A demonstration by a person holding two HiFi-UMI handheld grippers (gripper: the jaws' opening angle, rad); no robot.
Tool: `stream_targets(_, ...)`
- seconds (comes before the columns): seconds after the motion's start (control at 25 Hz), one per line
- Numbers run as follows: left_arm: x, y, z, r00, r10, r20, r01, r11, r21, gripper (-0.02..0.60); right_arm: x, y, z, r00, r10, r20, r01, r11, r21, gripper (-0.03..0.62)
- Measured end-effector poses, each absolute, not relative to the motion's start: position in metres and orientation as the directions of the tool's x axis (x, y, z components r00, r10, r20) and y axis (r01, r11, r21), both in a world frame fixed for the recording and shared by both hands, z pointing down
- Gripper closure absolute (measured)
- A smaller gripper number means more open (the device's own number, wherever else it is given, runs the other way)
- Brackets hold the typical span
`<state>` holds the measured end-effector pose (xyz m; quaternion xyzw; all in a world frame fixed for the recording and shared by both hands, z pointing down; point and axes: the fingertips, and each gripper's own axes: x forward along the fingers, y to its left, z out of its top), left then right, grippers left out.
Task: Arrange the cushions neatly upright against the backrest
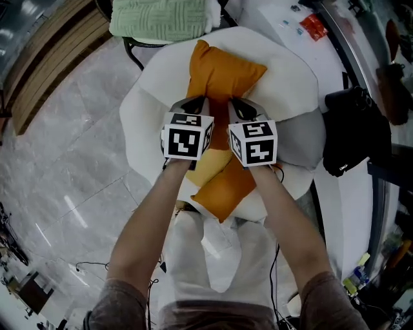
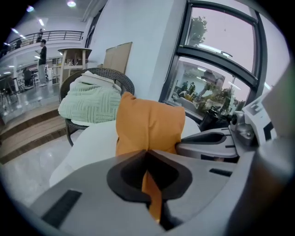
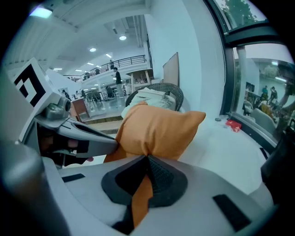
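Cushion check: the orange cushion is off the seat, held out over the middle of the white armchair. In the head view its long axis runs straight away from the person toward the chair's far rim, and one far corner pokes up and to the left. Both gripper views show it bulging out just ahead of the jaws, with the near edge bunched into a narrow waist.

The left hand-held gripper and the right hand-held gripper sit side by side, nearly touching. Each one's jaws are pressed together on a fold of orange fabric at that near edge, and you can see the strip of cloth running down between the pads on the left and on the right.

Closer to the person, a yellow cushion and more orange fabric lie on the front of the seat. I can't tell if that orange bit is a separate cushion.

As for room, there's bare white seat on either side of the held cushion, more of it on the left. On the right, a grey cushion sits against the chair's edge, and a black bag is just past it. Beyond the far rim is a wicker chair with a green blanket piled on it. The tiled floor on the left is open.
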<state>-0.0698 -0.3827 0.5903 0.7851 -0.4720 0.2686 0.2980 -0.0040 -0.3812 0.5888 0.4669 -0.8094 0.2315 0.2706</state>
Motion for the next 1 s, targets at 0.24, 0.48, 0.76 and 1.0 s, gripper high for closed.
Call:
stream_targets(0.24, -0.066, -0.395, 0.638, 0.398, -0.58, 0.711, -0.907, -0.366, 0.208, 0.571, 0.0, -0.398, 0.636, -0.427, -0.628, 0.651, -0.86, 0.504, -0.077, 0.566)
stream_targets(0.48, -0.059, -0.386, 0.683, 0.376, -0.571, 0.729, -0.915, -0.353, 0.195, 0.571, 0.005, -0.397, 0.679, -0.437, -0.64, 0.632, -0.849, 0.525, -0.056, 0.565)
stream_targets(0.76, -0.067, -0.391, 0.705, 0.355, -0.591, 0.724, -0.931, -0.291, 0.22, 0.571, -0.002, -0.396, 0.695, -0.473, -0.642, 0.604, -0.847, 0.521, -0.109, 0.563)
stream_targets(1.0, -0.069, -0.387, 0.7, 0.339, -0.572, 0.747, -0.934, -0.302, 0.192, 0.557, -0.004, -0.39, 0.688, -0.465, -0.609, 0.643, -0.842, 0.529, -0.108, 0.563)
